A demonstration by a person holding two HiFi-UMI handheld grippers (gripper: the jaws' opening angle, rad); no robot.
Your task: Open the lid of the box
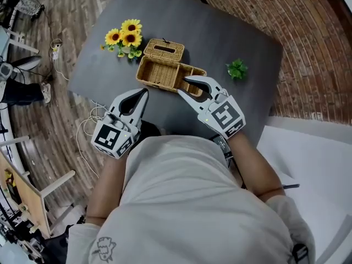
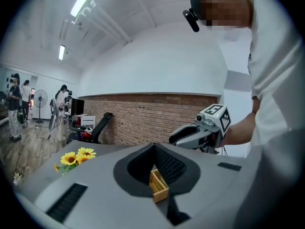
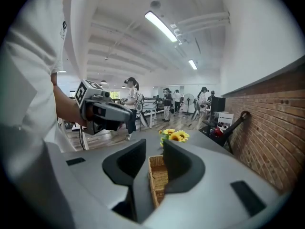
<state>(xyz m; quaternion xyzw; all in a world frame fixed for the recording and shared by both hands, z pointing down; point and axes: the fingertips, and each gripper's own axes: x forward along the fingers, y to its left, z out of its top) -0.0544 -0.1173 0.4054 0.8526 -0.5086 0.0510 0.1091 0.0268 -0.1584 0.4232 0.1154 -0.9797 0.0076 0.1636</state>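
Note:
A wicker box [image 1: 159, 73] stands on the dark grey table [image 1: 231, 32], its inside showing. Its slotted lid [image 1: 163, 49] is tipped up at the far side. My right gripper [image 1: 182, 85] hovers just in front of the box's right end, jaws apart with nothing between them. In the right gripper view the box [image 3: 158, 175] shows through the gap of the right gripper [image 3: 153, 147]. My left gripper [image 1: 144, 94] hangs nearer to me, left of the box, its tips together. In the left gripper view only a sliver of the box [image 2: 158, 185] shows behind the left gripper [image 2: 155, 147].
Sunflowers [image 1: 125, 37] sit just left of the box, and a small green plant [image 1: 237, 69] to its right. Cables [image 1: 88, 128] lie on the wood floor by the table's left edge. A brick wall [image 1: 308, 48] runs on the right. People stand far off in the room.

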